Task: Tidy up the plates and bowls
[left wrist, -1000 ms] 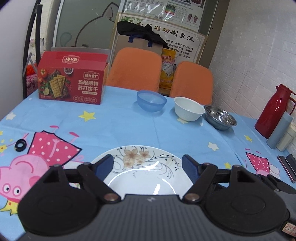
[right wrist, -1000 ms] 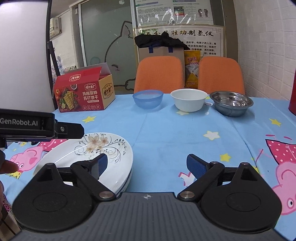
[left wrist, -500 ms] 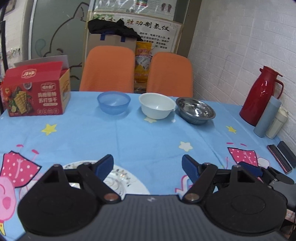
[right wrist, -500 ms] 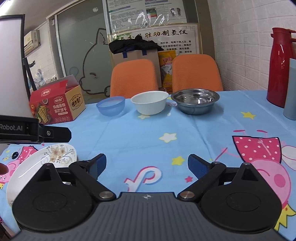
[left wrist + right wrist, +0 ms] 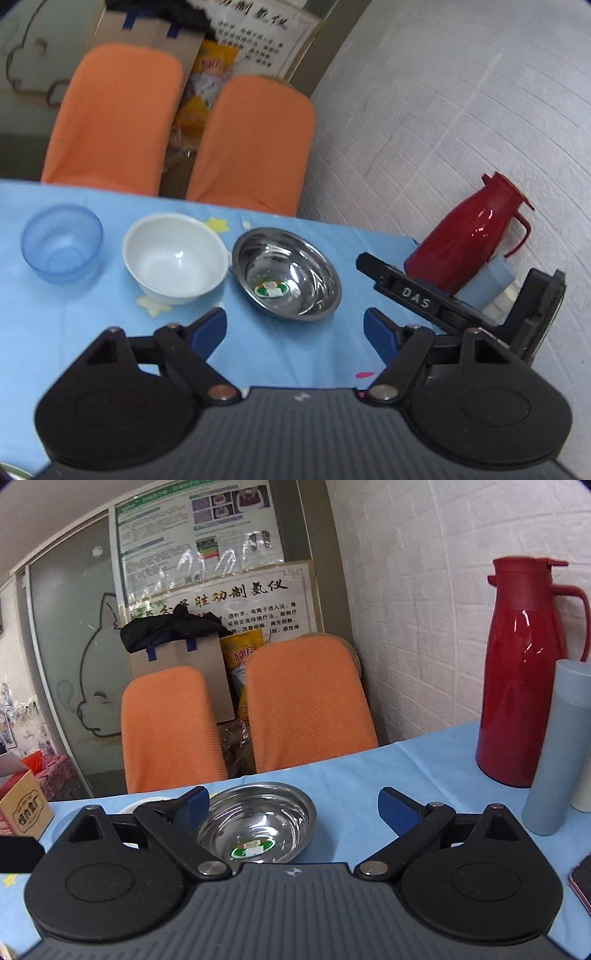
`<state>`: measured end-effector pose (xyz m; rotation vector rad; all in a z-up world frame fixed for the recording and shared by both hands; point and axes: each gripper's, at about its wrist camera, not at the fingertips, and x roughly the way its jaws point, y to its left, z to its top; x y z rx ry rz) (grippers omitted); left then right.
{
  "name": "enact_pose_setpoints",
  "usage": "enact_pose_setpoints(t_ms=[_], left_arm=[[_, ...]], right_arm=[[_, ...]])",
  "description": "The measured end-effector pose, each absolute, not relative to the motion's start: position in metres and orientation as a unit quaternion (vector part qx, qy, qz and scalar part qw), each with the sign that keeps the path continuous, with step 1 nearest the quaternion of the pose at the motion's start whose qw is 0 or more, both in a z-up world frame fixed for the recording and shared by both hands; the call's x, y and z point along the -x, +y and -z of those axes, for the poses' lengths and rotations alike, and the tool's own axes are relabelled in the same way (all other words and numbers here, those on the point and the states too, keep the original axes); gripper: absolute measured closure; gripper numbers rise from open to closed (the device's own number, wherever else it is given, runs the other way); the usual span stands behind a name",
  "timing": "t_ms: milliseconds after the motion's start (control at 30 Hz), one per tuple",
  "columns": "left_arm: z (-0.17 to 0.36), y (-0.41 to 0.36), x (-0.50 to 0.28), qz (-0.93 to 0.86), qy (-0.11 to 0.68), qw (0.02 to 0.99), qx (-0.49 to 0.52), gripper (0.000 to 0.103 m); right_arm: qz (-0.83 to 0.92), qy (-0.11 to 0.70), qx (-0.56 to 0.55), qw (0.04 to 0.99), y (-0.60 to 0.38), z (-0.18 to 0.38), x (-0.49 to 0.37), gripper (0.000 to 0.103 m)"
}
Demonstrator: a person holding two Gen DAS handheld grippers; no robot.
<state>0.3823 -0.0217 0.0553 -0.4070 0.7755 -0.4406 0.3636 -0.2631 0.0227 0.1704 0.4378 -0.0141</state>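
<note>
The left claw [image 5: 294, 328] has its blue fingers wide apart and grips nothing. The right claw [image 5: 293, 805] is also spread wide, holding nothing.

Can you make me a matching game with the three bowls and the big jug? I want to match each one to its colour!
Things:
1. bowl on the left
2. middle bowl
3. bowl on the right
4. tall jug

Colours:
A. shiny silver
B. red
C. see-through blue
D. white

Pairs: 1-C, 2-D, 3-A, 4-B
</note>
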Motion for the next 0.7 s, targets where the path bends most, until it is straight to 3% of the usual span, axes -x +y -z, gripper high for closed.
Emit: enact_pose_setpoints(t_ms=[167,700], left_arm=[[-0.013,-0.031,-0.431,0.183,0.428,0.836,0.29,0.027],[0.023,-0.058,-0.473,0.085,0.421,0.832,0.351,0.029]], right_arm=[[0.023,0.271,-0.1,0.957,-0.274,0.019,-0.407,0.0],[0.012,0.309,-0.097,0.946,-0.267,0.044,-0.427,0.0]])
